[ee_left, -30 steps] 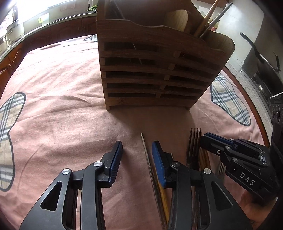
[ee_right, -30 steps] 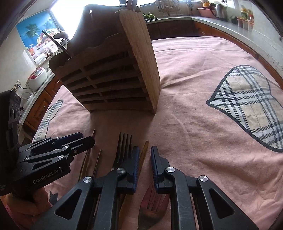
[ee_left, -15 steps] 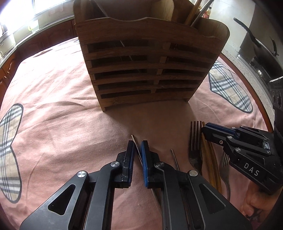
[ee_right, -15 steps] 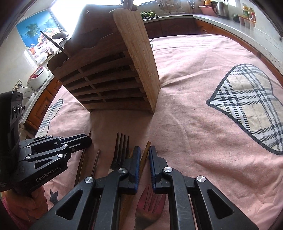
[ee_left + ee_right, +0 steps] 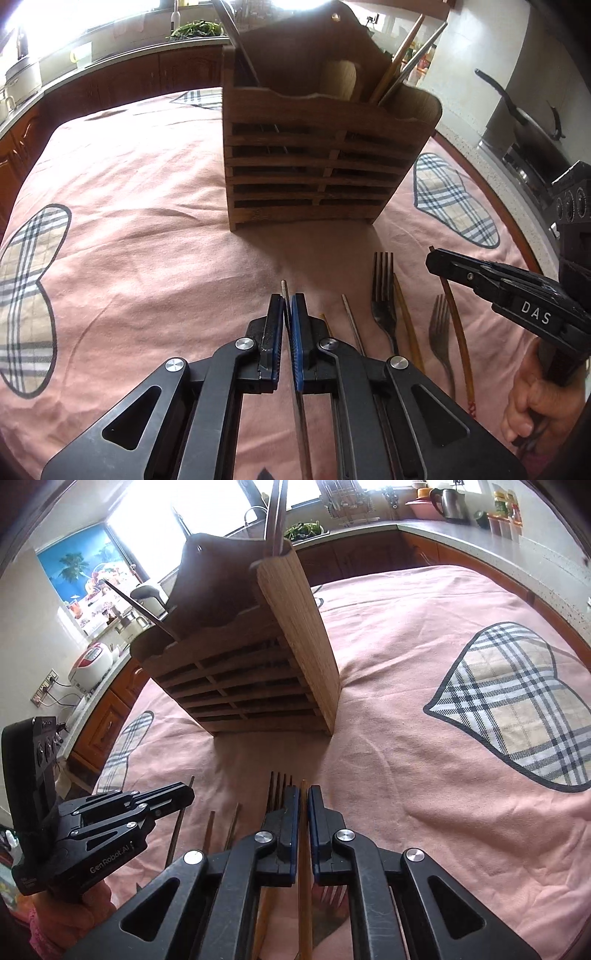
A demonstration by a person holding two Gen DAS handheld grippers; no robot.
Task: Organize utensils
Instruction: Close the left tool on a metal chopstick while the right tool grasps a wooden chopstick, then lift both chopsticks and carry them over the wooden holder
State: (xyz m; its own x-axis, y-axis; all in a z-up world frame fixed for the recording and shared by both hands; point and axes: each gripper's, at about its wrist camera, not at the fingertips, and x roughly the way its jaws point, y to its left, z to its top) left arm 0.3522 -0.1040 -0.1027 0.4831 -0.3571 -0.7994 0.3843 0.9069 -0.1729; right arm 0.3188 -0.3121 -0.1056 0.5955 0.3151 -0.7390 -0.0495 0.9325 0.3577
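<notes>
Left gripper [image 5: 286, 306] jaws have just closed onto a thin metal chopstick [image 5: 283, 286], tip poking out at 12. Right gripper [image 5: 303, 799] jaws pinch a wooden chopstick [image 5: 304, 849]. Both sticks look light, stiff and slick, prone to pivoting; I'd grip nearer mid-length. Forks [image 5: 382, 291] lie at 3 on the surface [image 5: 147, 221]. Wooden holder [image 5: 317, 166] stands at 12.

- Left wrist view: sits just behind the left gripper [image 5: 287, 306], angled down and close to the pink tablecloth [image 5: 129, 258] — the wooden utensil holder [image 5: 317, 162] stands upper centre, faced front-on.
- Right wrist view: same steep, close look from behind the right gripper [image 5: 303, 797], seeing the holder's corner.
- Shared: holder, cloth, each other's gripper.
</notes>
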